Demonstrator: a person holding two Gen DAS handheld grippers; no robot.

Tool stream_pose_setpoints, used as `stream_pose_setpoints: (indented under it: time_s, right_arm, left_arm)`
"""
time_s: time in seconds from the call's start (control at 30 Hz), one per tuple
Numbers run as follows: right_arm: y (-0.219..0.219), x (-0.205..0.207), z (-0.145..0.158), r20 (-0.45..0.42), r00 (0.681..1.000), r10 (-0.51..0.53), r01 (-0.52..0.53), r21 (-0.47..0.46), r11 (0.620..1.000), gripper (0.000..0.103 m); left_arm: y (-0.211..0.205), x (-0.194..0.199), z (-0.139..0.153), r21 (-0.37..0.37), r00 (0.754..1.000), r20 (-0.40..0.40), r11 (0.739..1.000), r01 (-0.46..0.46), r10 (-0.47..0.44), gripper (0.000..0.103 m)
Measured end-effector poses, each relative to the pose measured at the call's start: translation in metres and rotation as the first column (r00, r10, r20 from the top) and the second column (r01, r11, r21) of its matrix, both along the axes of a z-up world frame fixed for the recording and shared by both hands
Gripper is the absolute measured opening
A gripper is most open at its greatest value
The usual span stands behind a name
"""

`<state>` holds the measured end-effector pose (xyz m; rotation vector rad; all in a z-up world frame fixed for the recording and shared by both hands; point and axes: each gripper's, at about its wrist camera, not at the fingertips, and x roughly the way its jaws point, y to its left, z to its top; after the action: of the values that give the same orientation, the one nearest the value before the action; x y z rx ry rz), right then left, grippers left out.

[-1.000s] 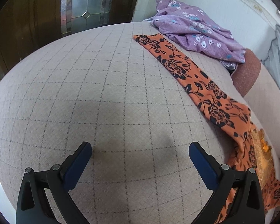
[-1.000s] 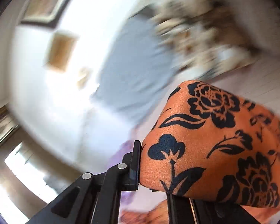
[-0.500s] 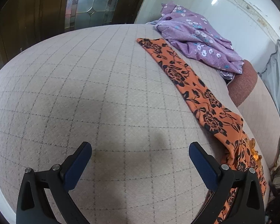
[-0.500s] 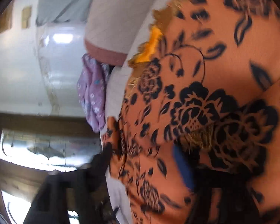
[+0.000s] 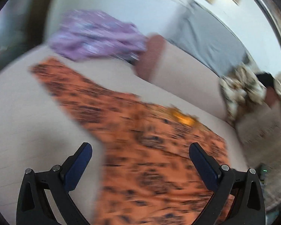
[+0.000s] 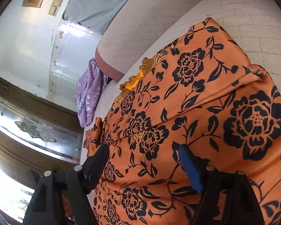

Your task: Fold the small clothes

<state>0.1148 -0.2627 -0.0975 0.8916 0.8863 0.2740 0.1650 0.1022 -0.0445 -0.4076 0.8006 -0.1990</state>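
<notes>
Both tongs, left [image 5: 140, 155] and right [image 6: 144, 153], spread wide, empty, orange floral garment [image 6: 206, 103] beneath

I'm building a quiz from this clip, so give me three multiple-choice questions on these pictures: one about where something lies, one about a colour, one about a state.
1. Where does the crumpled purple floral garment lie?
A. on top of the orange cloth
B. beyond the orange cloth's far end, by the rust-brown cushion edge
C. in the right claw

2. What colour are the flowers on the orange floral cloth?
A. white
B. black
C. green

3. How does the right claw stand?
A. shut on the cloth
B. open above the cloth
C. shut on nothing

Answers: B, it sits apart past the cloth; B, dark blooms on orange; B, the fingers stand apart and nothing is pinched.
</notes>
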Motion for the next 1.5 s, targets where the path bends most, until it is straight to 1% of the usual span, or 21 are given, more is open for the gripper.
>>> stream_pose_setpoints:
  time_s: [0.07,0.17,0.23,0.3,0.47,0.5,0.53,0.57,0.63,0.77,0.83,1.0,1.07,1.2,1.27,1.33,1.37,1.4,1.43,1.47,1.5]
  right_arm:
    - [-0.012,-0.001,0.0,0.021,1.0,-0.013,0.013,0.021,1.0,0.079]
    - [-0.028,-0.001,0.003,0.058,0.998,-0.038,0.036,0.025,0.999,0.079]
    - [-0.037,-0.007,0.003,0.076,0.996,-0.049,0.047,0.032,0.998,0.079]
    - [-0.042,-0.013,0.0,0.088,0.995,-0.051,0.048,0.037,0.998,0.079]
    - [-0.041,-0.021,-0.014,0.092,0.995,-0.045,0.042,0.03,0.999,0.079]
    - [-0.04,-0.021,-0.013,0.102,0.994,-0.038,0.035,0.026,0.999,0.079]
    - [-0.038,-0.019,-0.012,0.112,0.993,-0.027,0.024,0.025,0.999,0.079]
    - [-0.037,-0.018,-0.012,0.121,0.993,-0.017,0.013,0.03,0.999,0.079]
    - [-0.036,-0.018,-0.014,0.129,0.992,-0.012,0.009,0.025,1.0,0.078]
    - [-0.038,-0.021,-0.014,0.137,0.99,-0.021,0.018,0.026,0.999,0.078]
    - [-0.037,-0.022,-0.014,0.138,0.99,-0.024,0.021,0.019,1.0,0.078]
    - [-0.036,-0.023,-0.011,0.119,0.993,-0.023,0.023,0.002,1.0,0.078]
    - [-0.035,-0.024,-0.002,0.117,0.993,-0.018,0.018,0.001,1.0,0.079]
    - [-0.04,-0.006,0.026,0.163,0.987,-0.015,0.02,-0.033,0.999,0.08]
    - [-0.053,0.012,0.028,0.164,0.985,-0.06,0.06,0.01,0.998,0.083]
    - [-0.073,0.035,0.008,0.078,0.989,-0.127,0.123,0.051,0.991,0.088]
    - [-0.085,0.042,-0.013,-0.043,0.982,-0.184,0.185,0.019,0.983,0.086]
    - [-0.092,0.043,-0.028,-0.12,0.968,-0.222,0.227,0.031,0.973,0.073]
    - [-0.097,0.037,-0.026,-0.106,0.963,-0.247,0.255,0.064,0.965,0.074]
    - [-0.096,0.031,-0.017,-0.076,0.967,-0.244,0.249,0.068,0.966,0.075]
    - [-0.09,0.021,-0.002,-0.028,0.97,-0.241,0.241,0.033,0.97,0.077]
  left_arm:
    - [-0.023,0.036,-0.014,-0.041,0.995,-0.074,0.997,0.067,-0.07,0.102]
    - [-0.037,0.079,-0.046,-0.05,0.978,-0.193,0.996,0.067,-0.076,0.101]
    - [-0.036,0.097,-0.069,-0.1,0.959,-0.275,0.994,0.037,-0.063,0.089]
    - [-0.034,0.108,-0.082,-0.117,0.944,-0.326,0.993,0.015,-0.053,0.078]
    - [-0.037,0.113,-0.093,-0.095,0.929,-0.369,0.996,0.004,-0.039,0.074]
    - [-0.038,0.114,-0.093,-0.061,0.929,-0.37,0.998,0.006,-0.028,0.058]
    - [-0.04,0.116,-0.092,-0.017,0.924,-0.381,1.0,0.017,-0.022,0.025]
    - [-0.04,0.118,-0.093,0.003,0.919,-0.393,1.0,0.021,-0.019,0.012]
    - [-0.036,0.116,-0.09,0.001,0.919,-0.395,1.0,0.0,0.001,0.009]
    - [-0.038,0.081,-0.041,0.036,0.973,-0.229,0.999,-0.009,0.017,0.008]
    - [-0.039,0.057,-0.032,0.047,0.982,-0.189,0.999,-0.018,0.027,0.009]
    - [-0.022,0.059,-0.092,0.149,0.933,-0.34,0.987,-0.068,0.115,0.008]
    - [-0.017,0.058,-0.087,0.148,0.949,-0.294,0.987,-0.07,0.111,0.008]
    - [-0.012,0.056,-0.084,0.153,0.944,-0.32,0.988,-0.035,0.083,0.008]
    - [-0.015,0.059,-0.087,0.146,0.943,-0.323,0.989,-0.036,0.082,0.008]
    - [-0.017,0.062,-0.089,0.138,0.94,-0.332,0.99,-0.038,0.082,0.008]
    - [-0.017,0.066,-0.09,0.136,0.938,-0.338,0.99,-0.034,0.079,0.008]
    - [-0.013,0.066,-0.084,0.124,0.937,-0.344,0.992,-0.028,0.069,0.009]
    - [-0.011,0.059,-0.078,0.112,0.942,-0.329,0.993,-0.03,0.066,0.012]
    - [-0.004,0.054,-0.067,0.083,0.956,-0.288,0.996,-0.037,0.06,0.021]
    - [0.008,0.046,-0.055,0.047,0.969,-0.24,0.998,-0.047,0.057,0.043]
